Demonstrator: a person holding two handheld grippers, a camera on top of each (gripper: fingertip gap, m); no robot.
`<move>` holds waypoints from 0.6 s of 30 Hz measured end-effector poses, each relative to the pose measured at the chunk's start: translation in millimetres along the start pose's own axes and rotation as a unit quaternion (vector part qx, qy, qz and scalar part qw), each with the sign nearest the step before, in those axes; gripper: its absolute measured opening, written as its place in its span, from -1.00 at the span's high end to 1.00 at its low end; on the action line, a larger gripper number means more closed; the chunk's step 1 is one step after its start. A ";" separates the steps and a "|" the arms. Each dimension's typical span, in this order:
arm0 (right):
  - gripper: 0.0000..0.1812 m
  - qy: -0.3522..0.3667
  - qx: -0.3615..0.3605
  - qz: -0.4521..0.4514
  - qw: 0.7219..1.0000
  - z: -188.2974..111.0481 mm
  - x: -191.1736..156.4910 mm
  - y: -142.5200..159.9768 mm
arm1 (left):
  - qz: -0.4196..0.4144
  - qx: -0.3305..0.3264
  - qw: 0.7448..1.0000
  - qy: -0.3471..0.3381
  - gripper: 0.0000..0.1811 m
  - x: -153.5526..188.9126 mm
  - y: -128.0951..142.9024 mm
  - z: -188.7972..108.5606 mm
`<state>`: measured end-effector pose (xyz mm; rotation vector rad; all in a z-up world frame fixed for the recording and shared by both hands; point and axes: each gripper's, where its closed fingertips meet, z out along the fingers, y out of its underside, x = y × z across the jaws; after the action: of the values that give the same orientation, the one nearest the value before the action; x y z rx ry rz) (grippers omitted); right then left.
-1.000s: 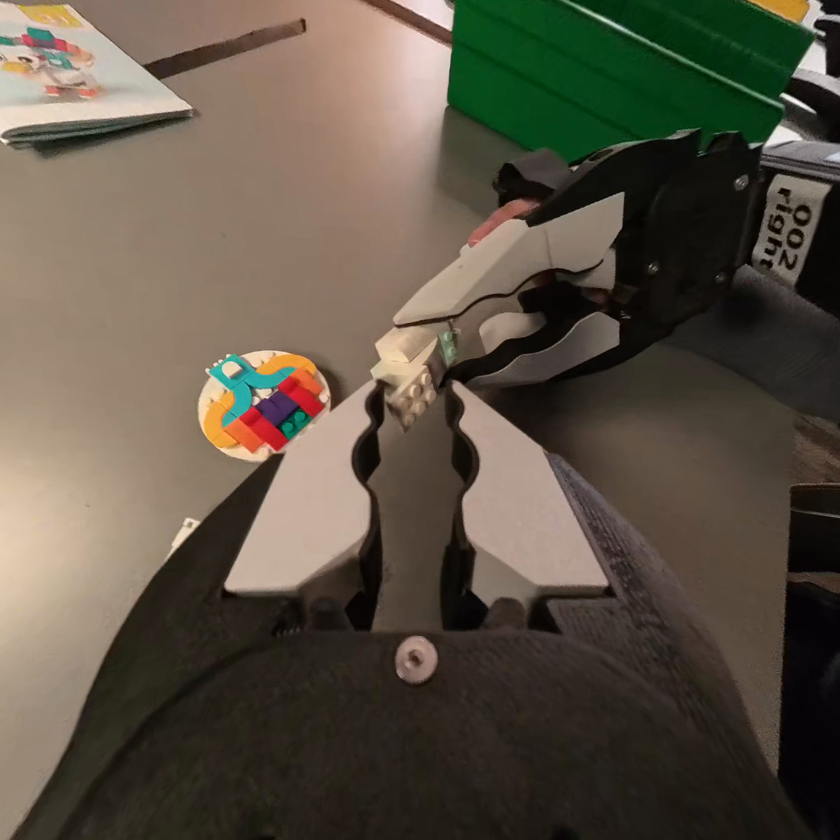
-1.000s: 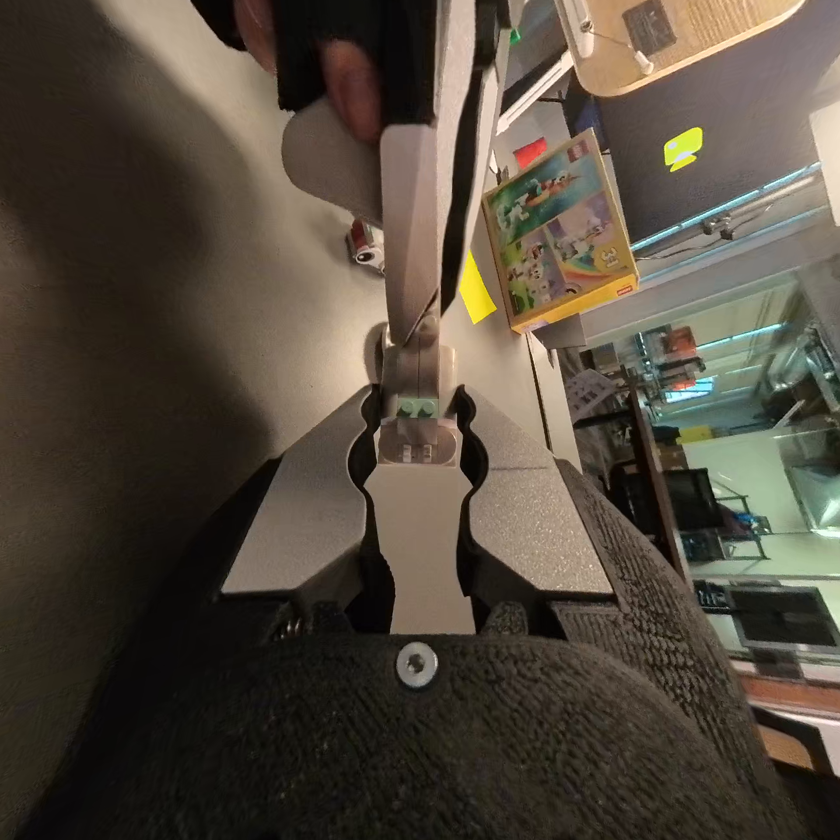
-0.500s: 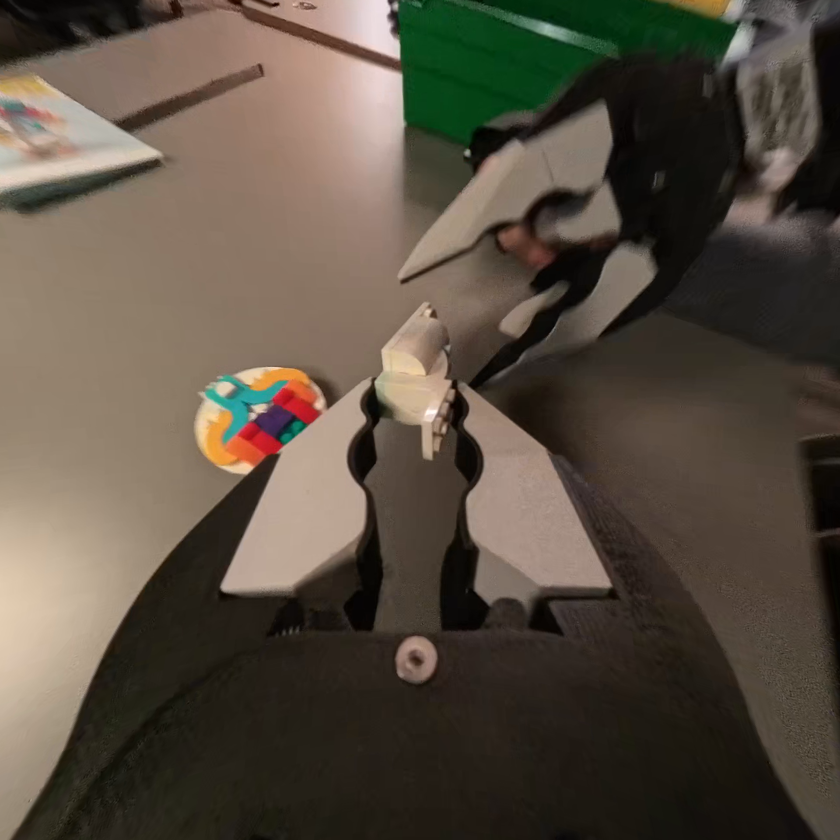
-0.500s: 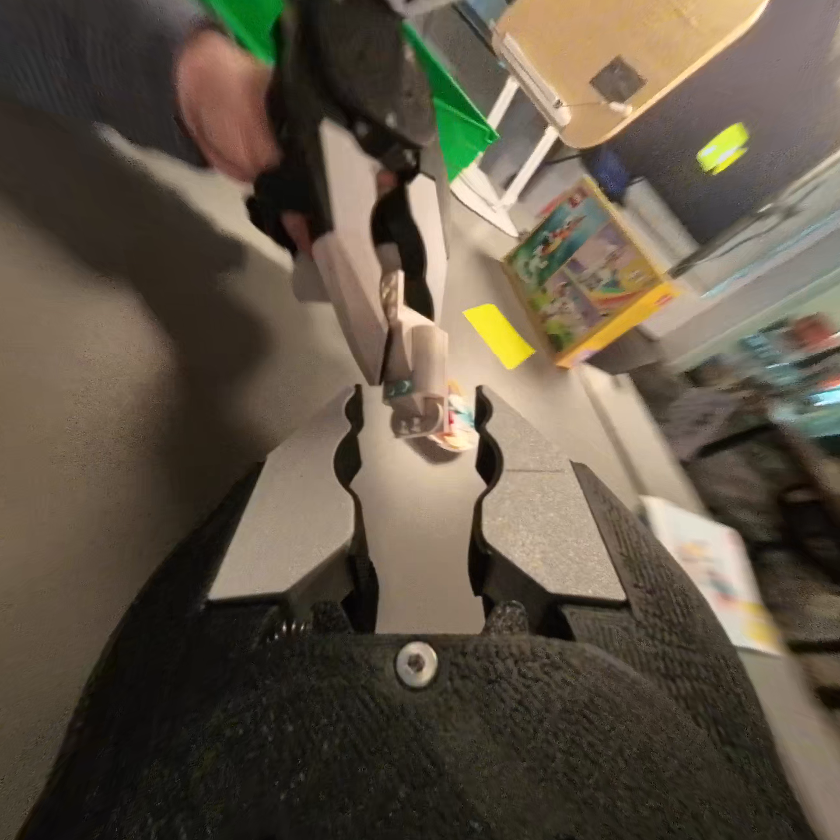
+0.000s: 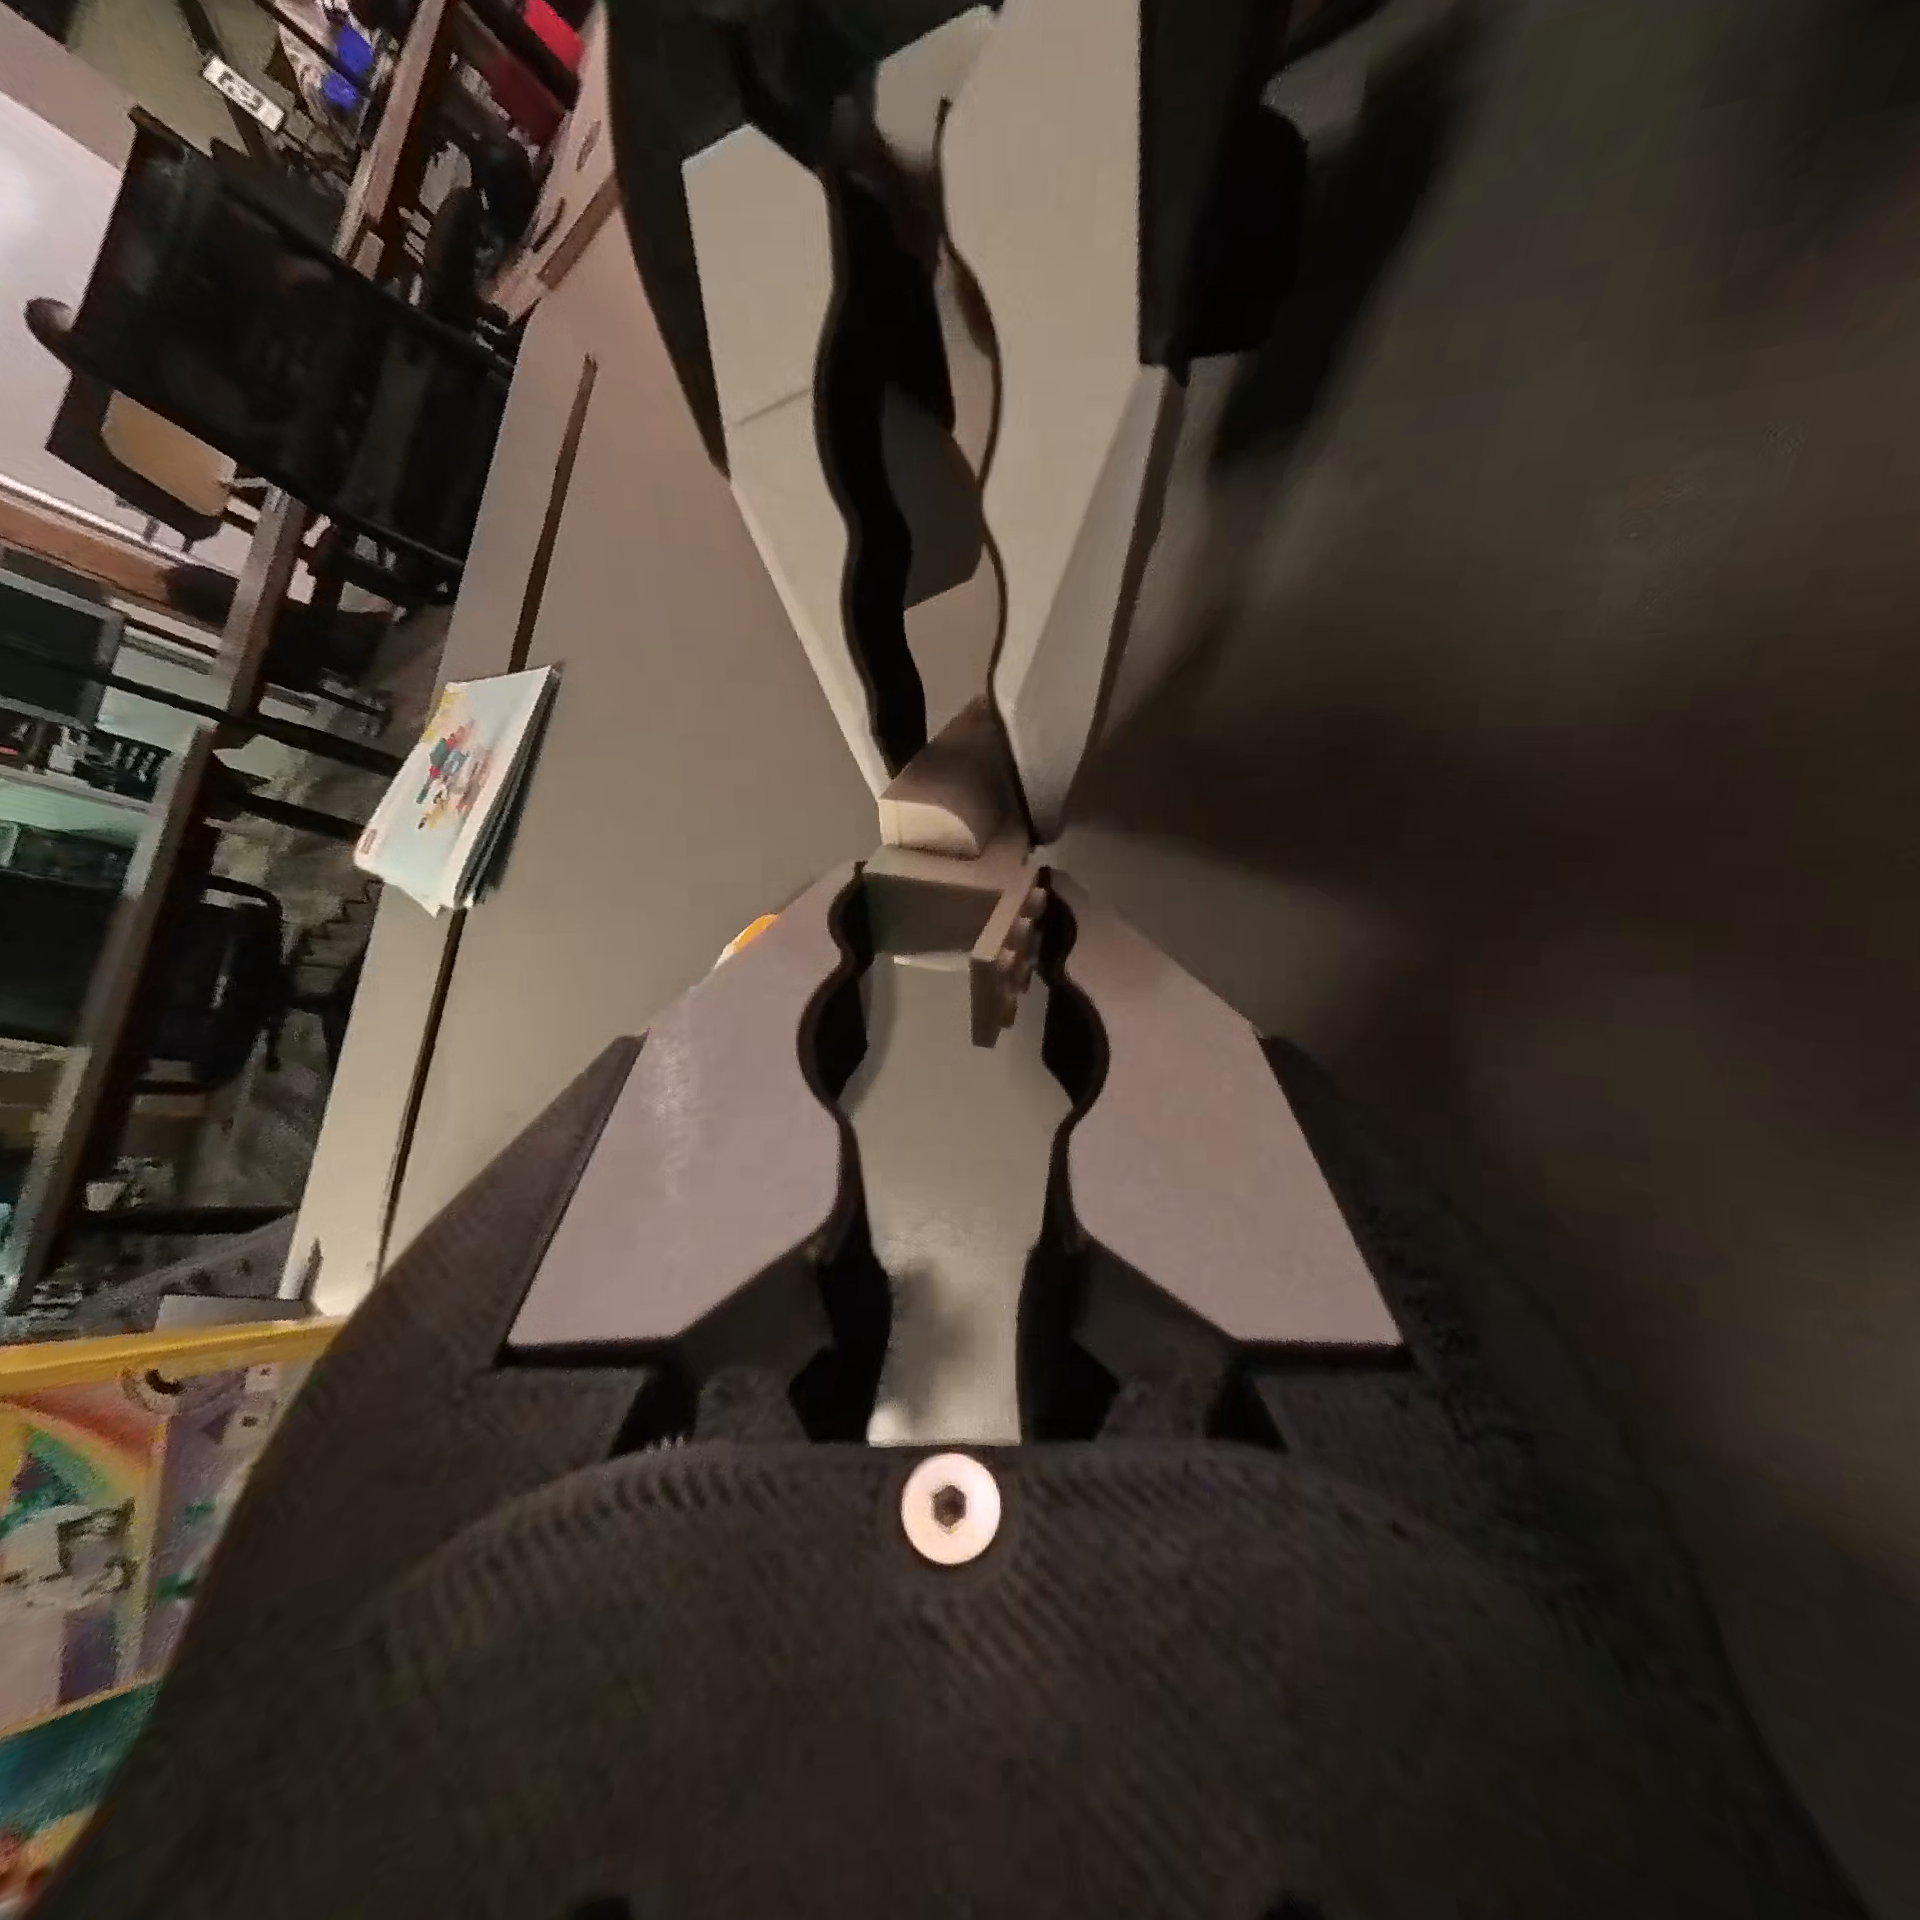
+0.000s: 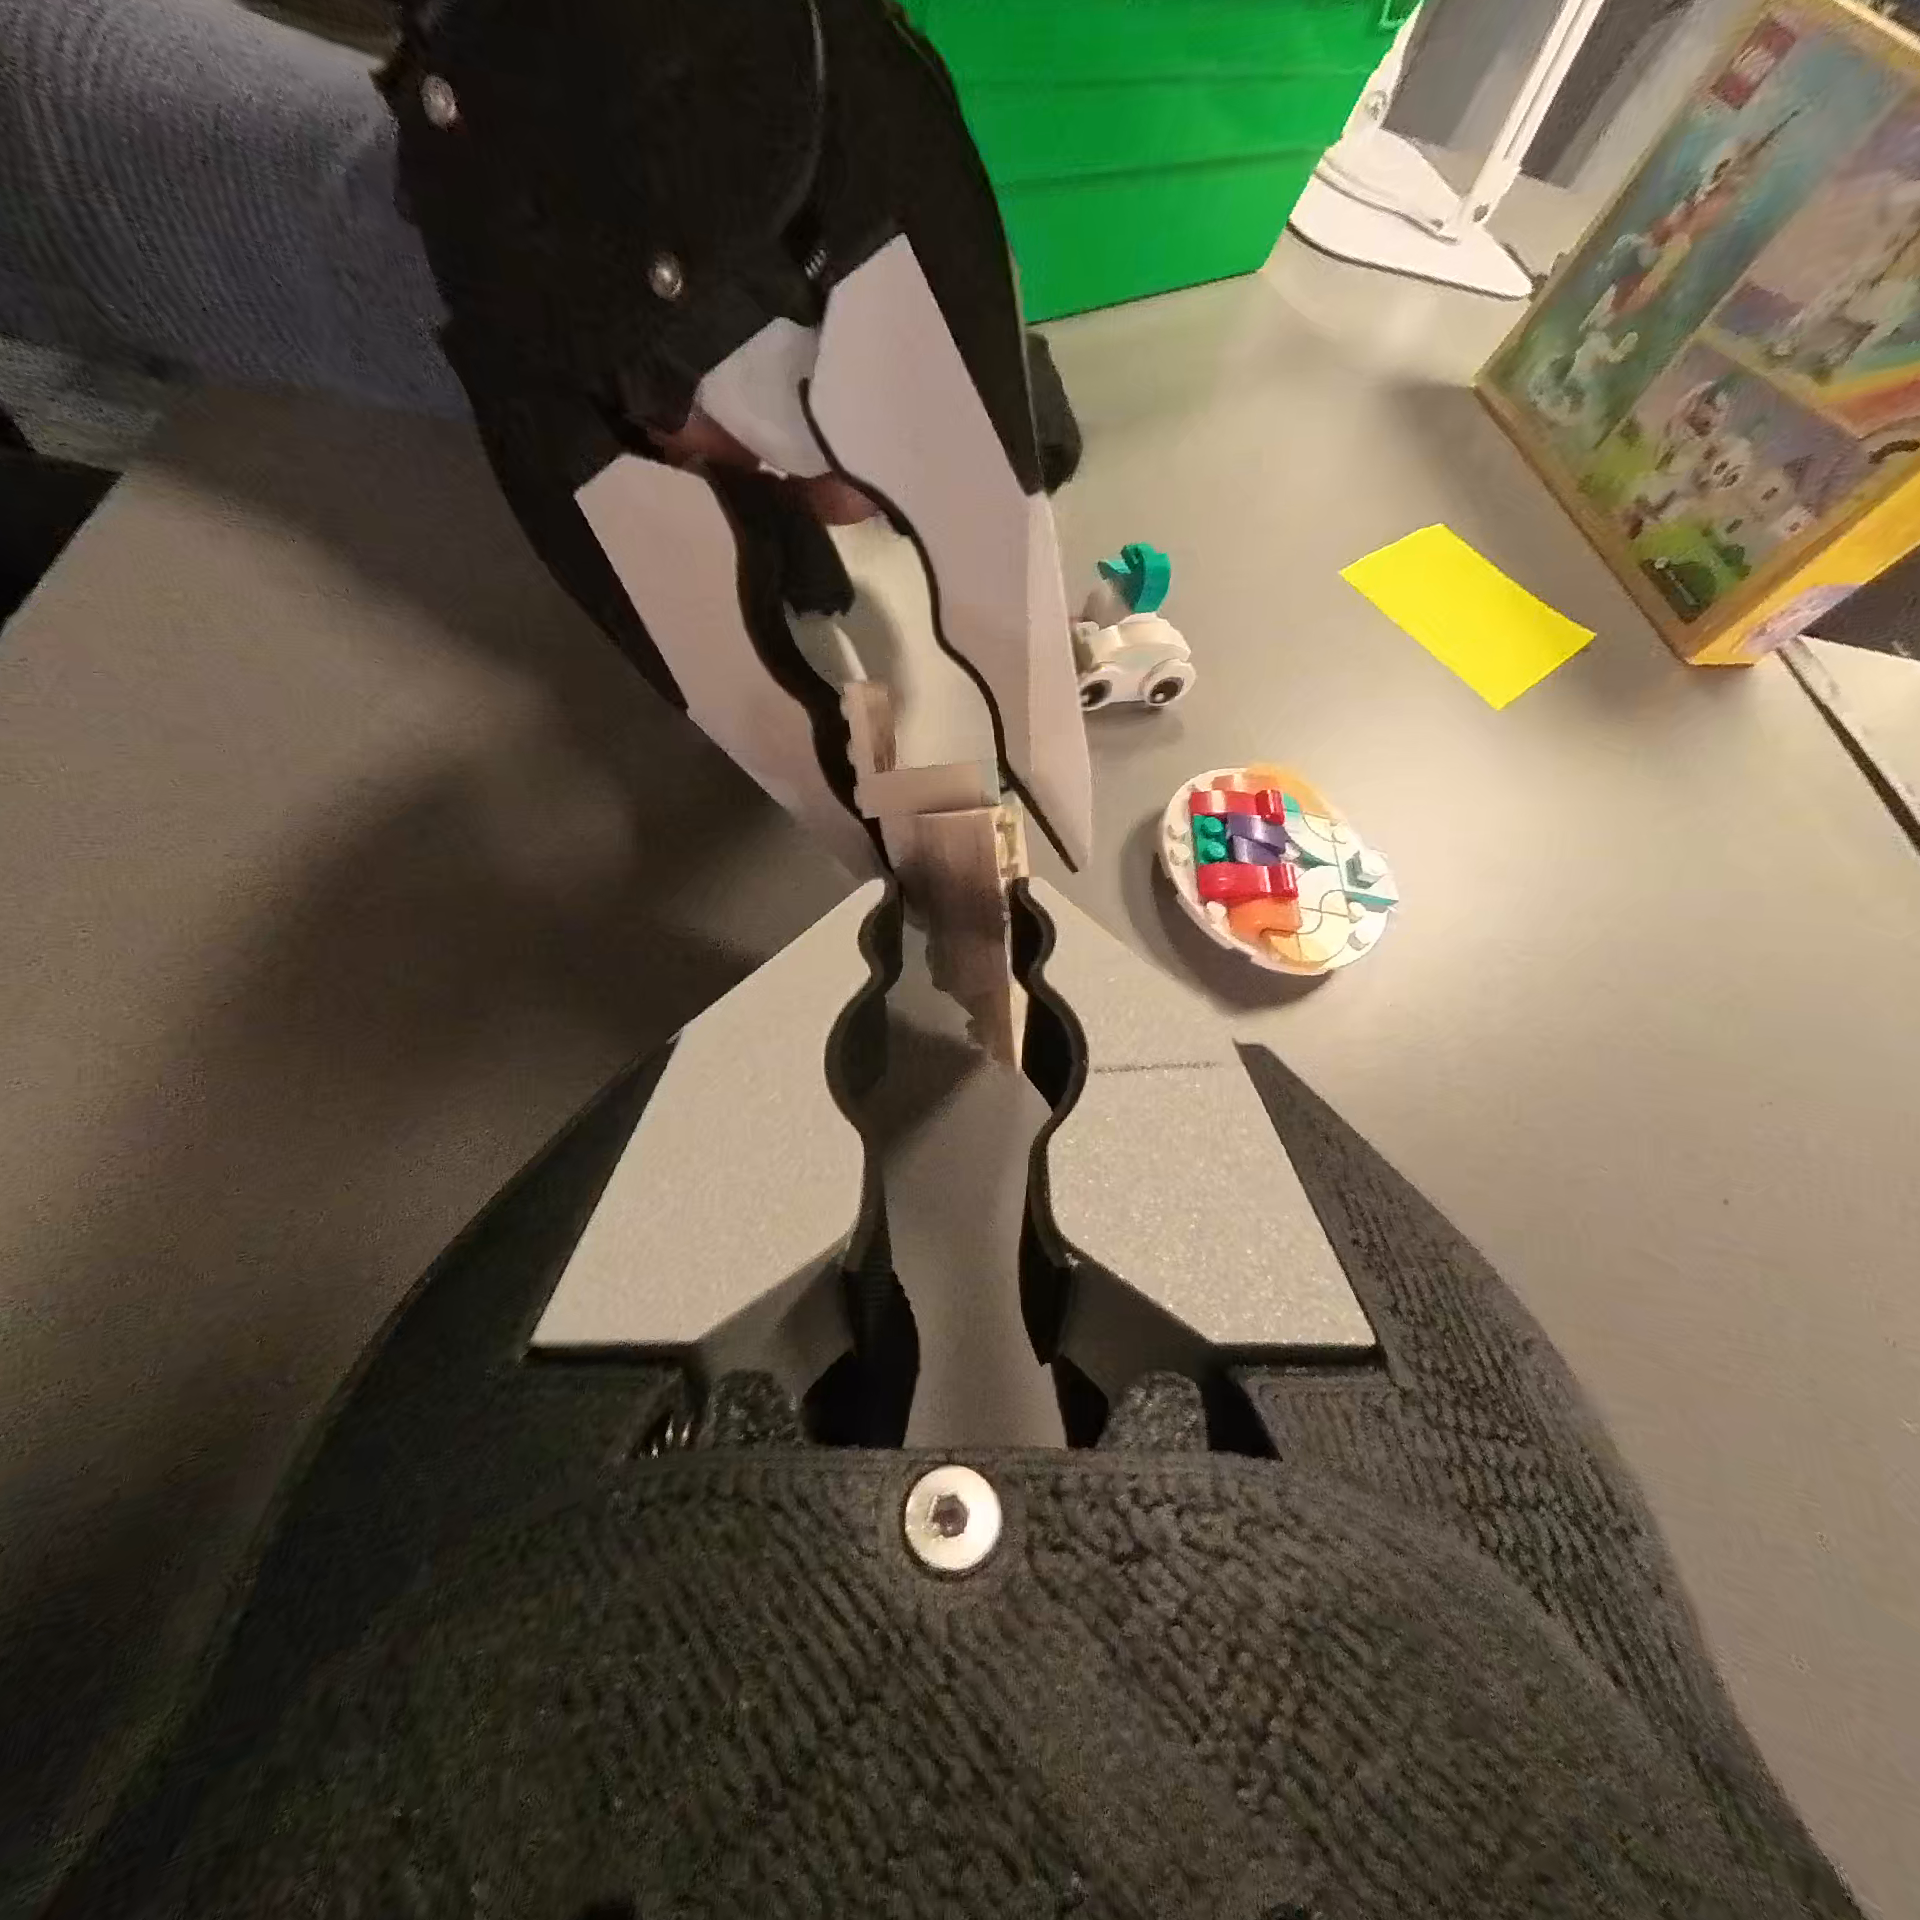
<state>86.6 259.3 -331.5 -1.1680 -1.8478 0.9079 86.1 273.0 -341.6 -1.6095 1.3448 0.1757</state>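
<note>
- Grey-blue knitted sleeve [image 6: 156, 208] lies over the far left edge of the grey worktop [image 6: 1558, 1195], behind the black body of the left gripper [image 6: 971, 831].
- The left gripper reaches in from the far side, its pale flat fingers clamped on the far end of a small cream and pale-grey toy-brick assembly [image 6: 935, 795]. The assembly is held in the air above the middle of the worktop.
- The right gripper [image 6: 951, 914] meets it tip to tip, its jaws drawn in on the near end. There a thin studded plate lies against the right-hand finger.
- Both bites sit at the very fingertips, so the hold looks shallow. I judge that pressure square to the flat brick faces, with the two tools kept in line, is what stops the piece twisting.
- Just right of the tips a round white brick disc with red, orange and purple pieces [image 6: 1278, 873] lies flat on the worktop.
- Beyond it stands a small white brick figure with a teal crest [image 6: 1132, 644].
- Farther right lies a yellow paper slip [image 6: 1465, 613], and a printed cardboard box [image 6: 1745, 343] stands at the right edge.
- A green plastic bin [image 6: 1122, 156] stands along the far edge.
</note>
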 end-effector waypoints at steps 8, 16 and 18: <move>0.84 -0.108 0.089 0.113 0.984 -19.6 -10.9 -18.5 | -0.034 0.082 0.996 0.025 0.68 3.8 -21.2 -11.6; 0.84 -0.172 0.181 0.218 0.944 -33.3 -6.2 -41.4 | -0.195 0.177 0.961 0.087 0.68 -4.7 -44.6 -26.5; 0.79 -0.133 0.206 0.214 0.945 -35.5 6.2 -46.0 | -0.255 0.188 0.945 0.082 0.68 -14.7 -43.9 -25.6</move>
<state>97.6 255.9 -274.2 -1.2376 -1.5096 1.6812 104.5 259.1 -294.0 -1.6045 0.9616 -0.5094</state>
